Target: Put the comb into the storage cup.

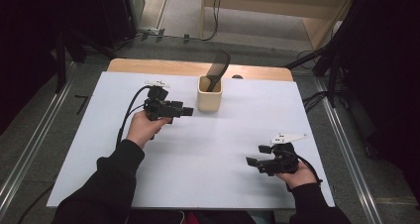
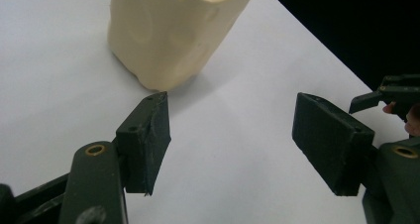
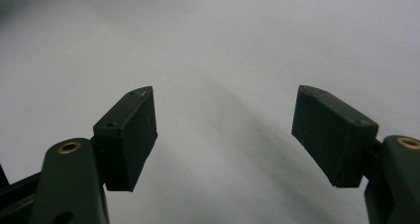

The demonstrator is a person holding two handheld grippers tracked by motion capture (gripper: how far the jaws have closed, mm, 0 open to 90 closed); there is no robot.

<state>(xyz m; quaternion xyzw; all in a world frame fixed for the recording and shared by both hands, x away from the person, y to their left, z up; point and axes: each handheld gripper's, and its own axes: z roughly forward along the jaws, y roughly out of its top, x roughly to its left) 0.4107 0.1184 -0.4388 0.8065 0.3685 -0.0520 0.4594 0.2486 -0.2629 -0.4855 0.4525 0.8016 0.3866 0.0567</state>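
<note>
From the high view I see my left gripper [image 1: 184,111] held above the white table [image 1: 223,149], its tips pointing toward the cream cup [image 1: 209,93] that stands upright near the far middle of the sheet. A dark, curved tool [image 1: 218,69] leans out of the cup toward the far right. In the left gripper view the jaws stand wide apart with nothing between them, and the cup [image 2: 173,30] sits just beyond the left pad, near it but apart from it. My right gripper [image 1: 253,162] hovers over the near right part of the table, well apart from the cup, with its tips facing left. In the right gripper view its jaws are spread wide too, empty, with bare white surface [image 3: 223,50] ahead of them. My left hand [image 1: 143,127] grips its handle, and the right hand [image 1: 297,174] does the same.
</note>
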